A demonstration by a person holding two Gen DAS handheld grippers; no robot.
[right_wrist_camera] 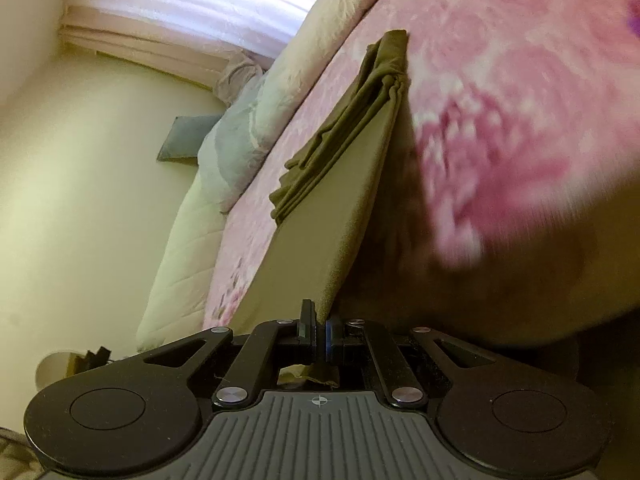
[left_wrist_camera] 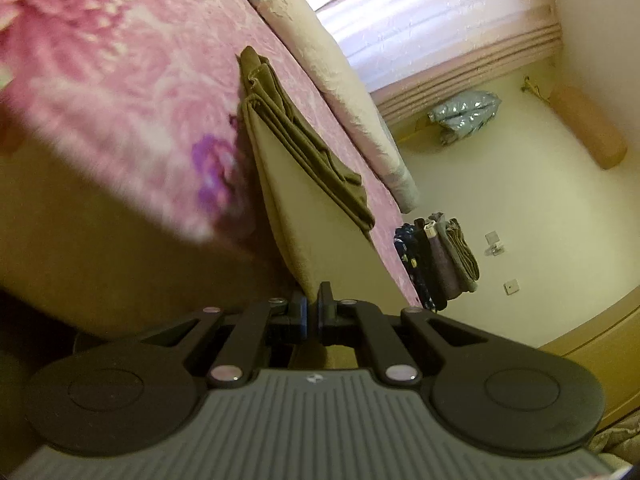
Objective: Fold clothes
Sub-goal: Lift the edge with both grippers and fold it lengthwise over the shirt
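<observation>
An olive-brown garment [left_wrist_camera: 320, 200] is stretched from the pink floral bedspread [left_wrist_camera: 120, 60] toward me, its far part bunched in folds on the bed. My left gripper [left_wrist_camera: 313, 312] is shut on its near corner. In the right wrist view the same garment [right_wrist_camera: 332, 216] runs up from my right gripper [right_wrist_camera: 320, 334], which is shut on its other near corner. The cloth hangs taut and lifted between the two grippers and the bed [right_wrist_camera: 500, 60].
A stack of folded clothes [left_wrist_camera: 436, 260] lies at the bed's edge. A cream quilt [left_wrist_camera: 332, 72] and pillows [right_wrist_camera: 232, 152] lie along the far side. A curtained window [left_wrist_camera: 440, 20], an orange bolster [left_wrist_camera: 588, 128] and a silver bundle [left_wrist_camera: 464, 112] stand beyond.
</observation>
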